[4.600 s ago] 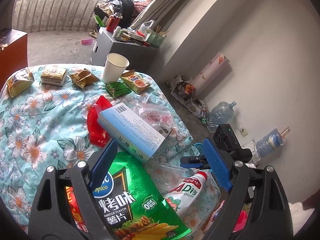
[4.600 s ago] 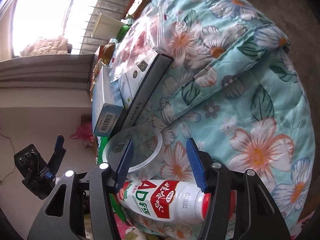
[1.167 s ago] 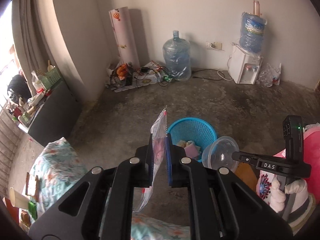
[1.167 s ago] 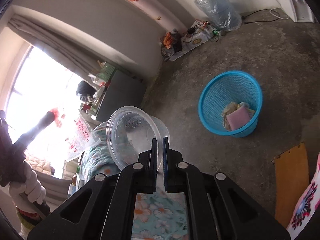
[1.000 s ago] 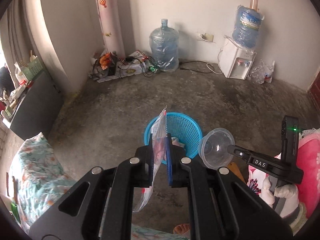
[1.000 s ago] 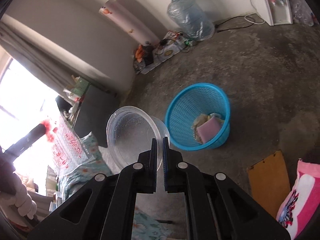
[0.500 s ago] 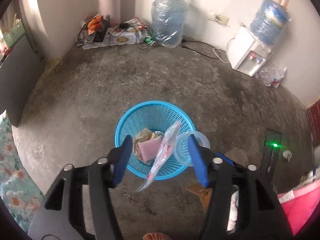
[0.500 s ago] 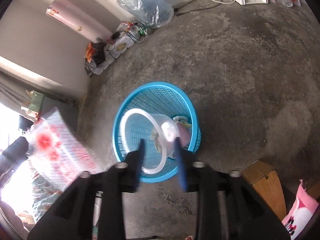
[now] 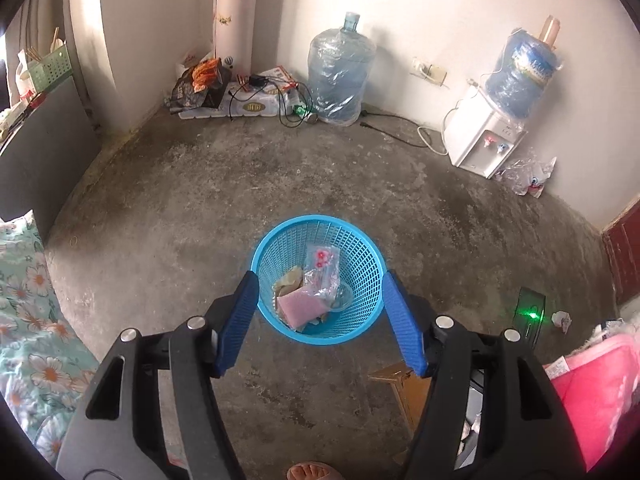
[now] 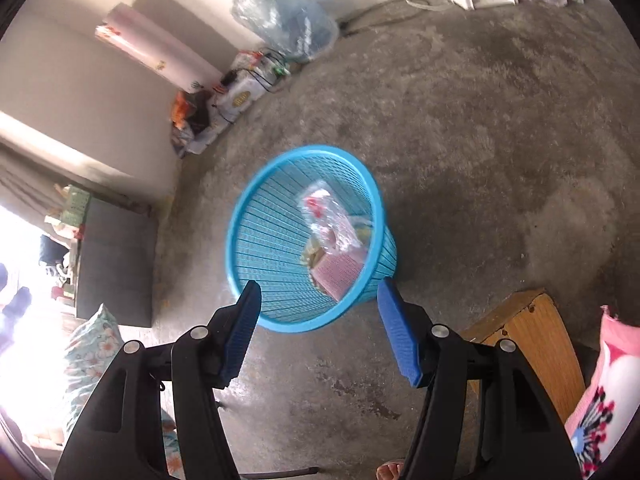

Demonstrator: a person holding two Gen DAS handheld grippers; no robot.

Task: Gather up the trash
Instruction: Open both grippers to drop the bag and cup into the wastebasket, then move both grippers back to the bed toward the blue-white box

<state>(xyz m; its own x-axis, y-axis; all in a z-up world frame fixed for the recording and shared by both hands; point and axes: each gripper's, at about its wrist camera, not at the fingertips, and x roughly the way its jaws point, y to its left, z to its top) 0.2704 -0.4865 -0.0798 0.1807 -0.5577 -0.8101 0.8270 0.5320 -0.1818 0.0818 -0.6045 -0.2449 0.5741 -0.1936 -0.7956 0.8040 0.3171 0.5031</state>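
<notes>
Both grippers, left (image 9: 318, 286) and right (image 10: 318, 294), hung spread and empty over the blue mesh basket (image 9: 276, 256). Inside lay a crinkled clear bag (image 9: 322, 270) and pink sponge (image 9: 298, 308); the clear tub (image 9: 342, 298) was barely discernible.

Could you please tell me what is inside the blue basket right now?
The blue basket holds a clear plastic bag, a pink sponge and crumpled wrappers. Anything beneath them is covered.

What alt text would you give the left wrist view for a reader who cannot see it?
The open left gripper hangs empty above a blue basket on a bare concrete floor; inside lie a clear plastic bag, a pink sponge and other scraps. Against the far wall stand a water jug and a white water dispenser.
</notes>
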